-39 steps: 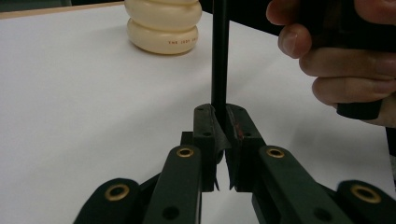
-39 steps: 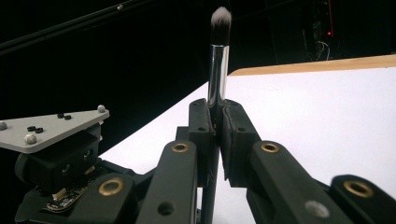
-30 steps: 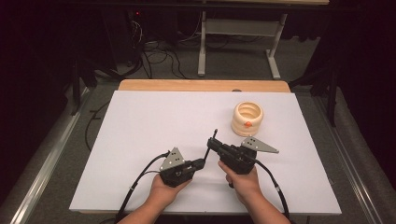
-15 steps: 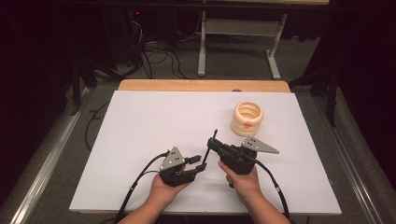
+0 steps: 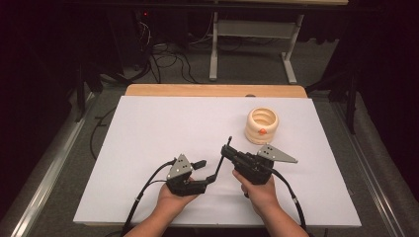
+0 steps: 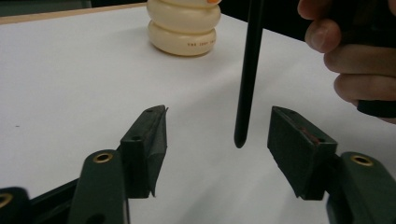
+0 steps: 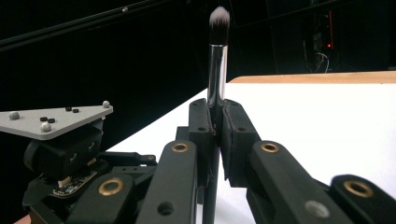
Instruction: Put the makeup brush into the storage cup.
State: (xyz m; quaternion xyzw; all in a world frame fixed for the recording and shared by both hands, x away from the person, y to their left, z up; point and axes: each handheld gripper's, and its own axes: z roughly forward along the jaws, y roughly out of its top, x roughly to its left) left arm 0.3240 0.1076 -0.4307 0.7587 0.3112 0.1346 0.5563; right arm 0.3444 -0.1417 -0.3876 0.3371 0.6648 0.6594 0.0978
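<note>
Right gripper (image 7: pixel 215 128) had its jaws pressed together on the makeup brush (image 7: pixel 217 60), pinching the handle near the ferrule, bristles pointing up and away in the right gripper view. In the high view the brush (image 5: pixel 222 160) ran slantwise, tuft toward 12 o'clock, handle end dropping toward 7 o'clock into the left gripper (image 5: pixel 203 172).

Left gripper (image 6: pixel 217 140) stood spread; its jaws had just been opening, and the black handle tip (image 6: pixel 246 79) hung between them (nearer the right pad, touching neither as far as I could tell). So the brush was carried by the right gripper alone, above the white table (image 5: pixel 148 128).

Key relation: the brush's long axis pointed roughly along the line toward the cream ringed holder (image 5: pixel 262 125), which sat at about 1 o'clock from the right gripper, near it; the right hand (image 5: pixel 259 190) was the nearer. Holder showed an orange spot at its rim (image 5: pixel 263 131); contents otherwise not discernible.
</note>
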